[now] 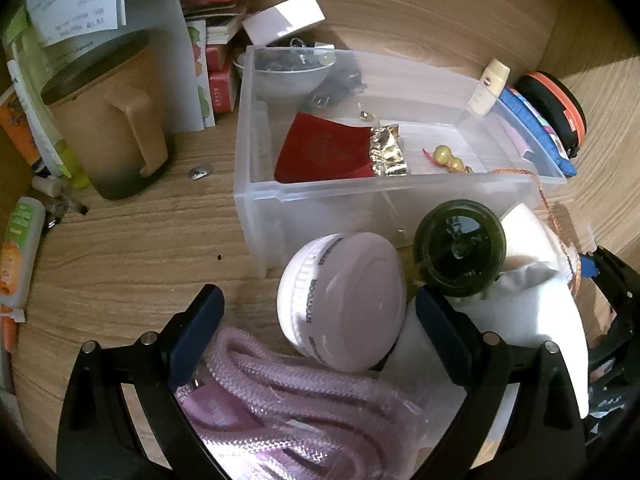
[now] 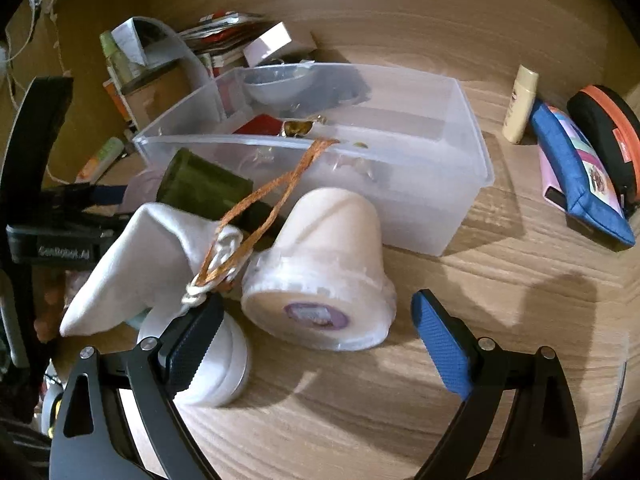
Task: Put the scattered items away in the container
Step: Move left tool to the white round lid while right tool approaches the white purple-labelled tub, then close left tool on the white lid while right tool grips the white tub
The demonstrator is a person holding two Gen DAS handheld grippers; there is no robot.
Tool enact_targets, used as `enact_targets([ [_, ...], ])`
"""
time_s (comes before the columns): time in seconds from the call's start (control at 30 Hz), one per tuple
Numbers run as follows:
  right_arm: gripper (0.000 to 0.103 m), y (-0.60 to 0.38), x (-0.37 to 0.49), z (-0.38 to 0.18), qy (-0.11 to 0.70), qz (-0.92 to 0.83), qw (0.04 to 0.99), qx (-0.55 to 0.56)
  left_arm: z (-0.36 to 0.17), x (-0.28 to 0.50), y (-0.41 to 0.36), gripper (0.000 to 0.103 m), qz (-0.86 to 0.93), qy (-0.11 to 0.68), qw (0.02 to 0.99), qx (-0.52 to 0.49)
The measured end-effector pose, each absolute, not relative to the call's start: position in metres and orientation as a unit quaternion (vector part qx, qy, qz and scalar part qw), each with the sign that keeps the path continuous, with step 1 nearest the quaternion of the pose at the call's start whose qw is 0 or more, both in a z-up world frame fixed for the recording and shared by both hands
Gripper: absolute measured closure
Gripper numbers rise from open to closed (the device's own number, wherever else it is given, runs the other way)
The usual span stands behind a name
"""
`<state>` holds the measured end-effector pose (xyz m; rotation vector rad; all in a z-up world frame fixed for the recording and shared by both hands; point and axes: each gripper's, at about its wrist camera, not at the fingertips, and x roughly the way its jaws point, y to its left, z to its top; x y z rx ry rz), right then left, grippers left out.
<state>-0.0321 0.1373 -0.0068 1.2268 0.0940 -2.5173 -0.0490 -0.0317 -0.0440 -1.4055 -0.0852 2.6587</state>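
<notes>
A clear plastic bin (image 1: 400, 200) (image 2: 400, 184) stands on the wooden table and holds a red pouch (image 1: 324, 152), gold foil (image 1: 390, 152) and gold beads (image 1: 444, 154). My left gripper (image 1: 320, 320) is open, its jaws on either side of a pink round case (image 1: 344, 300) above a bagged pink rope (image 1: 296, 404). A dark green jar (image 1: 460, 248) (image 2: 204, 188) lies in front of the bin. My right gripper (image 2: 320, 328) is open around a white wrapped roll (image 2: 320, 272). A white cloth (image 2: 132, 264) with an orange cord (image 2: 272, 196) lies to its left.
A tan jug (image 1: 112, 120), tubes (image 1: 20, 252) and stacked packets (image 1: 216, 12) crowd the left. A grey bowl (image 1: 284, 76) sits behind the bin. A cream bottle (image 2: 520, 104), a blue pouch (image 2: 576, 172) and a black-orange case (image 2: 612, 132) lie at the right.
</notes>
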Motion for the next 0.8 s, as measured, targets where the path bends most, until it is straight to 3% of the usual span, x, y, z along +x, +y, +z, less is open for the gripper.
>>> enact_targets([
  [0.07, 0.011, 0.139, -0.036, -0.008, 0.033, -0.887, 0.158, 0.433, -0.045, -0.049, -0.031, 0.006, 0.882, -0.027, 0.068, -0.465],
  [0.13, 0.016, 0.143, -0.039, -0.009, 0.022, -0.885, 0.160, 0.437, -0.043, -0.047, -0.033, 0.012, 0.886, -0.026, 0.065, -0.458],
  [0.2, 0.034, 0.147, -0.041, -0.011, 0.008, -0.881, 0.163, 0.443, -0.043, -0.046, -0.037, 0.023, 0.885, -0.035, 0.075, -0.459],
  [0.23, 0.035, 0.149, -0.041, -0.011, 0.005, -0.880, 0.164, 0.446, -0.043, -0.046, -0.038, 0.028, 0.884, -0.037, 0.076, -0.459],
  [0.37, 0.035, 0.156, -0.037, -0.011, -0.003, -0.885, 0.155, 0.439, -0.044, -0.043, -0.045, 0.039, 0.883, -0.044, 0.076, -0.462],
  [0.5, 0.036, 0.167, -0.031, -0.009, -0.005, -0.895, 0.128, 0.427, -0.043, -0.038, -0.049, 0.040, 0.887, -0.042, 0.061, -0.456],
  [0.53, 0.036, 0.171, -0.029, -0.007, -0.006, -0.899, 0.120, 0.420, -0.042, -0.035, -0.049, 0.050, 0.890, -0.040, 0.057, -0.451],
  [0.63, 0.036, 0.182, -0.023, 0.000, -0.017, -0.908, 0.107, 0.404, -0.033, -0.028, -0.049, 0.062, 0.901, -0.025, 0.037, -0.431],
  [0.8, 0.036, 0.192, -0.020, 0.011, -0.025, -0.917, 0.091, 0.386, -0.029, -0.027, -0.053, 0.063, 0.905, -0.030, 0.034, -0.422],
])
